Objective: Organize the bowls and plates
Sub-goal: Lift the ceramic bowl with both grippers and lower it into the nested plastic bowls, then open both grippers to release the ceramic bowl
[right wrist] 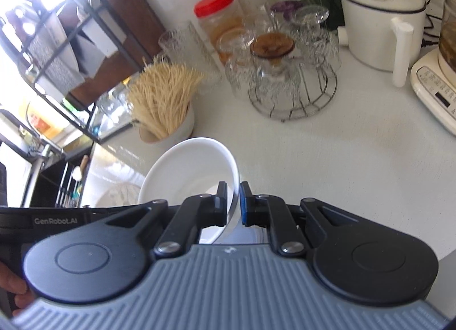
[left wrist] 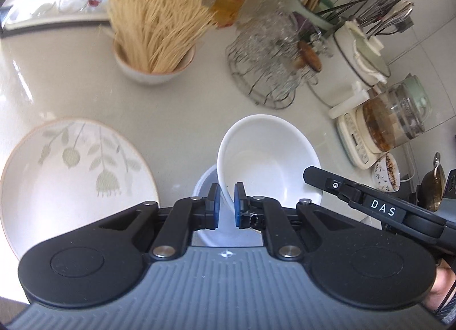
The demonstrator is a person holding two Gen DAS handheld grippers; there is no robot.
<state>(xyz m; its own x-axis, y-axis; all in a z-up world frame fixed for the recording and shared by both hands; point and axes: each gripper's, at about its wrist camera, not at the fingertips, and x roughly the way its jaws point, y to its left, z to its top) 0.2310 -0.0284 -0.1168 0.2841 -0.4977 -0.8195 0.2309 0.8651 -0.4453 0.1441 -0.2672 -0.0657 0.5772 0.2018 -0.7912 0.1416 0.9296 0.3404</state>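
L gripper (left wrist: 225, 204) pinches white bowl (left wrist: 268, 159) rim. R gripper (right wrist: 233, 201) clamps the rim too, bowl tilted. Leaf-print plate (left wrist: 71, 176) at 9 o'clock on surface (left wrist: 185, 107).

Two white bowls (left wrist: 268, 159), one leaf-patterned plate (left wrist: 71, 176), two claws (left wrist: 225, 206).

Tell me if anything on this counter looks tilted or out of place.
The white bowl is tilted steeply, not flat: both the left gripper and the right gripper pinch its rim on opposite sides. It hangs over a second bowl below. Nothing looks spilled or broken.
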